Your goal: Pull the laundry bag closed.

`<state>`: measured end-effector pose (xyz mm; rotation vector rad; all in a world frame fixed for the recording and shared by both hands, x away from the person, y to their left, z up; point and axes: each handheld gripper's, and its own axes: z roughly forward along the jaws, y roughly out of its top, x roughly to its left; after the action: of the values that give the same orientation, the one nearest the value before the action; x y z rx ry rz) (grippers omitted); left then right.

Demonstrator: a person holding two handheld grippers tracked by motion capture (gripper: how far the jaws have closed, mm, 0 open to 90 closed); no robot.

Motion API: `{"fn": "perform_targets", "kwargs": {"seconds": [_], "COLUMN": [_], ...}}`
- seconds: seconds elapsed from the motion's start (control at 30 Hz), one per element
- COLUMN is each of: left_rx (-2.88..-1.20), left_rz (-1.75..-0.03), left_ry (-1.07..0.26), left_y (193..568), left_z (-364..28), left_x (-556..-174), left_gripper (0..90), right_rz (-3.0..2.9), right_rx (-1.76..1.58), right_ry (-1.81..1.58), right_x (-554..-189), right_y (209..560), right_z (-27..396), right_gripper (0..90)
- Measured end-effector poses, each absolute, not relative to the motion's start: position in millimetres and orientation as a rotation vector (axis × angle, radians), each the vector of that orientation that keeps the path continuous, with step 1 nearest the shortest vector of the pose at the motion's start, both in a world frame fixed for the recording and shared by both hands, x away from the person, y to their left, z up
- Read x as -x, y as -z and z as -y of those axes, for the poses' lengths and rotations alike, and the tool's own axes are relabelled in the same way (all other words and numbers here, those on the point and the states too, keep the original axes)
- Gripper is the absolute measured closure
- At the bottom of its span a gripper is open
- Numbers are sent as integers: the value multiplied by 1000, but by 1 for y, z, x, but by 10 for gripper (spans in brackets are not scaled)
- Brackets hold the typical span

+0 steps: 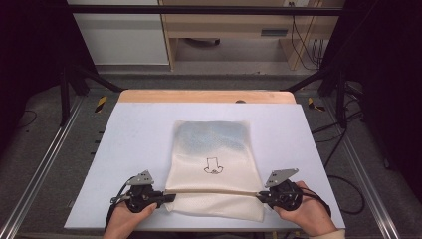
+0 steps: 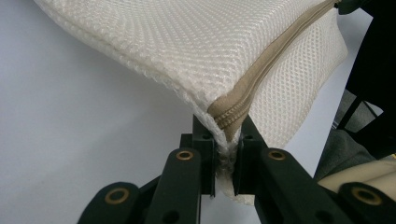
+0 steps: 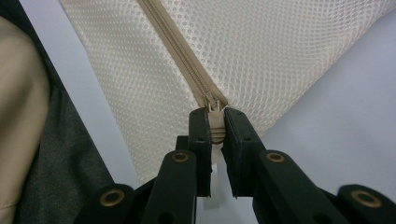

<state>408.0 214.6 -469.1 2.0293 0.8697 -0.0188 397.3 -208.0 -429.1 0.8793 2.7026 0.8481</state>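
Gripping a Mesh Bag at Both Ends of Its Zipper

Lying flat on the white table, the cream mesh bag faces its zipper toward the person. Left gripper pinches the zipper's end corner; right gripper clamps the zipper pull.

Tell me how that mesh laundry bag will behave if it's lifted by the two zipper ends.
The mesh bag is soft netting, so it would likely sag between the left gripper and right gripper. Something bluish inside sits at the far end; it may slide. The zipper pull looks small and might slip.
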Motion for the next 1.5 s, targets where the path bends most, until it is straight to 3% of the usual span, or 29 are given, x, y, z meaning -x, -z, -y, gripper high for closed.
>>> {"fn": "perform_targets", "kwargs": {"seconds": [1.5], "left_rx": [-2027], "left_rz": [-857], "left_ry": [15], "left_y": [466], "left_z": [-215], "left_x": [-407], "left_gripper": [822], "right_rz": [-2696], "right_rx": [-909], "right_ry": [-856], "right_x": [-393], "right_y": [436], "right_z": [214], "right_gripper": [821]}}
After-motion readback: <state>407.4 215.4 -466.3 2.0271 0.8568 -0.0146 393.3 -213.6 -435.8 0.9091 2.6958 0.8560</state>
